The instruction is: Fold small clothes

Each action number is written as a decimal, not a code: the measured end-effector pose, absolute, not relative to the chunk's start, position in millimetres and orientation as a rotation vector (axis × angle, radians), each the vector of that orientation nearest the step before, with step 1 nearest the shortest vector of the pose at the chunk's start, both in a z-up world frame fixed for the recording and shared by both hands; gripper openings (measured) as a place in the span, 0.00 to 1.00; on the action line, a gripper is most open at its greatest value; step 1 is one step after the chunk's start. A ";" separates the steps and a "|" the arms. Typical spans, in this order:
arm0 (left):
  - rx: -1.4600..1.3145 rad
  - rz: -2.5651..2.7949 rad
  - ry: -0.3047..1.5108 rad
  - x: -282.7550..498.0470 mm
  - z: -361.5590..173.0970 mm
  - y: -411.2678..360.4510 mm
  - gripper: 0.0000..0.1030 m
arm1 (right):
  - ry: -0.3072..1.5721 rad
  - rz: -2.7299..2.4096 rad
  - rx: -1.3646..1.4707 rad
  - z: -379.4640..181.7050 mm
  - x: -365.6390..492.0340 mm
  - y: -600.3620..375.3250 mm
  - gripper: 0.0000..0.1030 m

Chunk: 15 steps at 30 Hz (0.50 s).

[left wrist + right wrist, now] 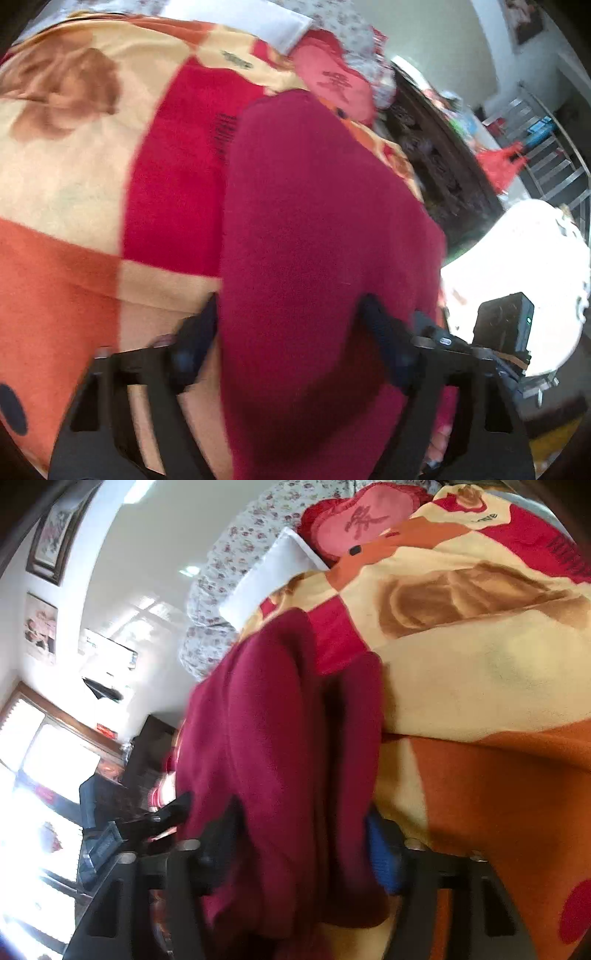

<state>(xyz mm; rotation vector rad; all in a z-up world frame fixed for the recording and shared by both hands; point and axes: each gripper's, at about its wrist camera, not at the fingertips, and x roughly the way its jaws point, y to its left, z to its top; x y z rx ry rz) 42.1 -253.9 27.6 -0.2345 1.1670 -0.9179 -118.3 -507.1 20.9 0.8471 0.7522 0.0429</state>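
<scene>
Left tongs: your left gripper (291, 306) fills the bottom of the left wrist view, black fingers (384, 332) spread wide; blur hides whether the pads press, so you cannot tell if it grips.
Garment, left view: the dark red garment (325, 229) runs up between both fingers and away from you, draping over the right one.
Bedding, left view: your garment lies on a plush blanket (74, 206) in cream, orange and red blocks with a brown rose print.
Pillows, left view: a pink heart cushion (332, 83) and a white pillow (273, 22) sit beyond the blanket.
Right tongs: your right gripper (299, 823) stands at a middling width, with a thick bunch of cloth between its black finger and blue pad (384, 856); motion blur hides whether they pinch it.
Garment, right view: the same fleecy red cloth (266, 746) hangs in soft upright folds, touching the blanket (480, 686).
Pillows, right view: the heart cushion (365, 520) and white pillow (266, 576) lean against floral bedding (221, 572).
</scene>
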 end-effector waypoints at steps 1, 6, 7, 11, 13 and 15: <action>-0.227 -0.915 1.168 40.2 31.2 -252.6 0.66 | 0.752 0.042 0.823 26.8 -119.2 -503.4 0.39; -0.240 -0.936 1.179 29.5 54.6 -226.3 0.56 | 0.740 0.083 0.774 63.7 -129.2 -483.6 0.31; -0.233 -0.935 1.167 25.0 60.6 -218.4 0.56 | 0.743 0.105 0.767 70.7 -133.0 -476.7 0.31; -0.212 -0.904 1.156 3.6 79.0 -174.3 0.56 | 0.765 0.182 0.762 83.9 -150.9 -434.9 0.31; -0.192 -0.863 1.165 -10.2 78.1 -150.2 0.56 | 0.783 0.202 0.747 80.0 -158.4 -414.1 0.31; -0.178 -0.814 1.183 -21.7 69.3 -134.2 0.56 | 0.816 0.213 0.737 70.0 -162.1 -395.1 0.31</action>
